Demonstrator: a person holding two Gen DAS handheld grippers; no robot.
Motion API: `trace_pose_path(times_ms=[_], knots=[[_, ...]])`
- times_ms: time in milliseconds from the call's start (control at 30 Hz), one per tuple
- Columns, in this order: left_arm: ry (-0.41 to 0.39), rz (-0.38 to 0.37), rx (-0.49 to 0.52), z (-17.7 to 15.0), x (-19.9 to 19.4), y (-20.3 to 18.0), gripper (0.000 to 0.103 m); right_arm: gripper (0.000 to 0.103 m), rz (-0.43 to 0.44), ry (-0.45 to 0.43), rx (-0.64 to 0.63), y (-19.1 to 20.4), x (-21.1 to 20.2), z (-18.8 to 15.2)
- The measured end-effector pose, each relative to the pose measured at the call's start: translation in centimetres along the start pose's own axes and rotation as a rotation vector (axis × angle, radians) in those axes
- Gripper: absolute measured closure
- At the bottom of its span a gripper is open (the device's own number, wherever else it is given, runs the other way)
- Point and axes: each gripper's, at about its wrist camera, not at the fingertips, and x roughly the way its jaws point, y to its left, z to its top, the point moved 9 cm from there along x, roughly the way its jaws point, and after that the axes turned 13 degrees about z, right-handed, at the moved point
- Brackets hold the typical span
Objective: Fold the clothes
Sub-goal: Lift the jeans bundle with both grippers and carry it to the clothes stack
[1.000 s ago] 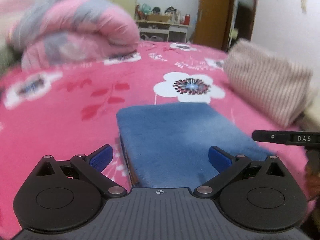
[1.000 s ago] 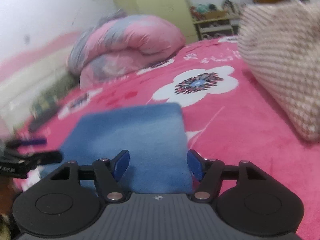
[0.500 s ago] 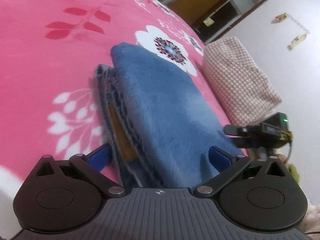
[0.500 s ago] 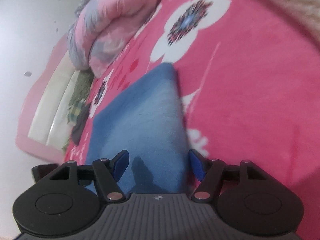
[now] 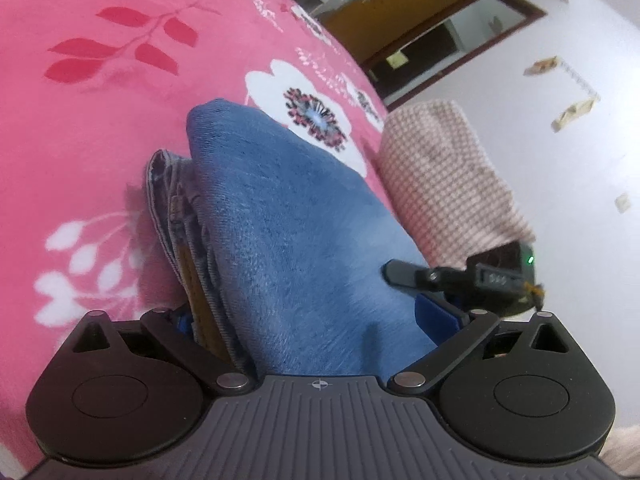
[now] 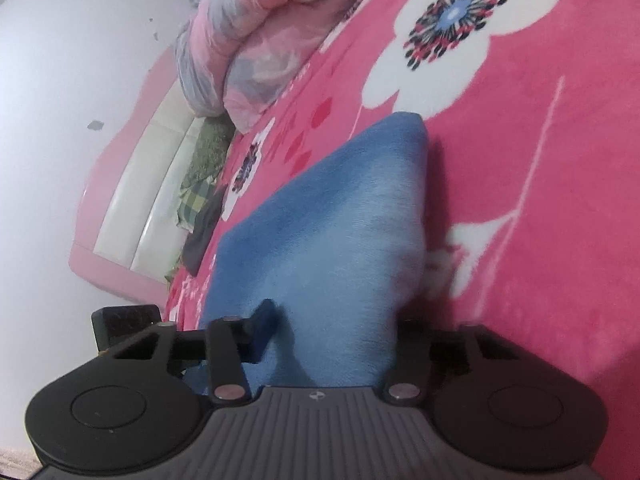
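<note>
A folded pair of blue jeans [image 5: 288,236] lies on the pink flowered bed [image 5: 100,92], its stacked layers and tan inner band showing at the left edge. My left gripper [image 5: 316,320] straddles the near end of the stack, one finger under it, one on top, jaws wide. In the right wrist view the same jeans [image 6: 340,232] fill the space between the fingers of my right gripper [image 6: 336,332], one finger on top of the cloth, the other hidden beside it. The right gripper also shows in the left wrist view [image 5: 460,280].
A checked pink-and-white pillow [image 5: 444,184] lies just right of the jeans. A rolled pink and grey quilt [image 6: 256,36] sits at the bed's head by the pink headboard [image 6: 132,184]. Dark and green clothes [image 6: 200,200] lie near it. A brown door [image 5: 404,12] is behind.
Both grippers have tilted and pushed in around the near end of the folded jeans. Their jaws now straddle the stack, which fills more of both views.
</note>
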Motion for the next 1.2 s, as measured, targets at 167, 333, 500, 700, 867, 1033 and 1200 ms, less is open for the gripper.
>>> trace_pose_path(times_ms=[167,333,500,700,867,1033,1200], knots=[[-0.011,-0.051,-0.03,0.3,-1.4,-1.3,0.003,0.071,0.0,-0.031,-0.041,2.2,-0.8,-0.2],[-0.018,-0.108,-0.022,-0.4,-2.5,-4.2,0.003,0.072,-0.007,-0.06,-0.078,5.0,-3.3,-1.0],[0.002,-0.19,0.024,-2.1,-2.7,-9.0,0.003,0.072,-0.025,-0.113,-0.117,7.9,-8.0,-3.0],[0.091,-0.337,0.145,-4.5,-1.0,-18.8,0.003,0.072,-0.078,-0.23,-0.174,11.8,-17.7,-6.4],[0.183,-0.472,0.27,-5.8,3.0,-29.6,0.004,0.072,-0.186,-0.351,-0.243,15.6,-29.2,-7.8],[0.248,-0.538,0.354,-6.7,9.5,-39.2,0.005,0.072,-0.333,-0.438,-0.306,17.4,-40.3,-6.4],[0.292,-0.527,0.37,-7.1,15.7,-43.7,0.005,0.072,-0.399,-0.442,-0.313,15.4,-46.7,-3.8]])
